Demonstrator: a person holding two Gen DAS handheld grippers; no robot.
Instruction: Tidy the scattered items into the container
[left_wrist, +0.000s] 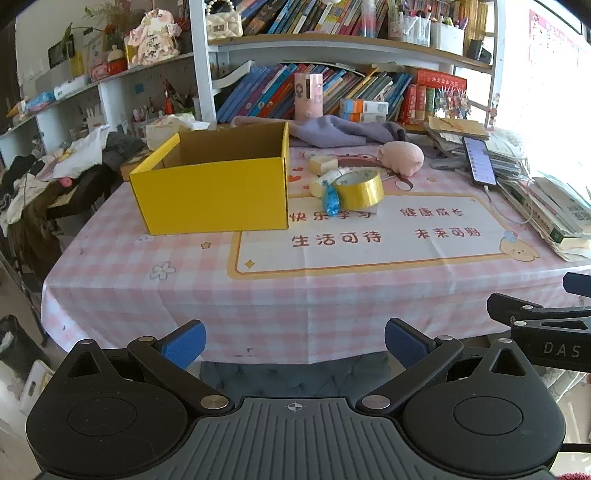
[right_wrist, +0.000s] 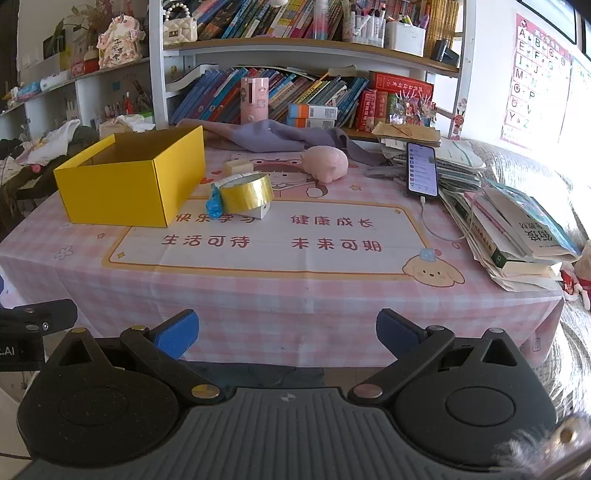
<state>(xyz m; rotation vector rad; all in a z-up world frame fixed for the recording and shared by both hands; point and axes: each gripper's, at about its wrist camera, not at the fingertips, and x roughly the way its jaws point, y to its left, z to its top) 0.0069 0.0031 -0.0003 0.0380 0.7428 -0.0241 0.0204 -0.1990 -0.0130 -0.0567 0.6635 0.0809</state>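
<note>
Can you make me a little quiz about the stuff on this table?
1. True or false: the yellow box already has the tape inside.
2. Which is farthest from the box? A gold tape roll; B pink pig toy; C blue wrapped thing.
3. Fill in: the phone rests against a pile of ____.

Key: 1 false, the tape sits on the tablecloth. 2 B. 3 books and papers.

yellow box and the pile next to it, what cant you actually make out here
- Yellow box floor: both views, hidden by its own front walls, so contents unknown.
- Small white item: right view, mostly behind the gold tape roll; unseen in the left view.
- Blue wrapped thing: both views, too small to identify.
</note>
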